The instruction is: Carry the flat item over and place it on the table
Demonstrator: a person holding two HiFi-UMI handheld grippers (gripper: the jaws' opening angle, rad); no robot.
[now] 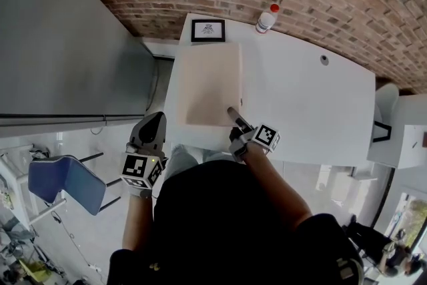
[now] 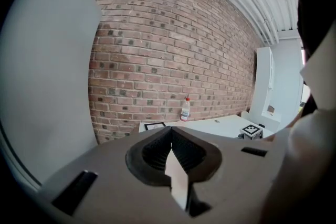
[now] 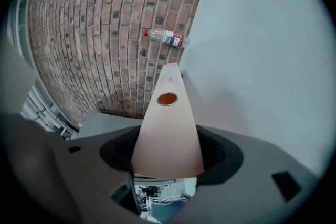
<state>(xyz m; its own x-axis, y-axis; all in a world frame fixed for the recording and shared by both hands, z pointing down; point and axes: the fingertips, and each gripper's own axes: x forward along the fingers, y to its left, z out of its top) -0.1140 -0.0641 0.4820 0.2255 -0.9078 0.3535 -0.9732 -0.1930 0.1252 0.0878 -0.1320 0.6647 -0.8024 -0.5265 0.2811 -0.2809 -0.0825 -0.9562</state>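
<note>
A pale beige flat board (image 1: 212,80) lies on the white table (image 1: 313,103), against its left side. My right gripper (image 1: 235,118) is at the board's near right corner. In the right gripper view the board (image 3: 168,128) fills the space between the jaws, which are shut on it, and runs away from me; an orange-ringed hole (image 3: 167,98) shows in it. My left gripper (image 1: 148,133) hangs off the table's left near corner, pointing toward the brick wall. Its jaws (image 2: 171,152) are shut with nothing between them.
A clear bottle with a red cap (image 1: 265,19) and a framed marker card (image 1: 207,31) stand at the table's far edge by the brick wall. A grey panel (image 1: 60,37) rises at the left, a blue chair (image 1: 67,180) below it. White furniture (image 1: 400,133) stands right.
</note>
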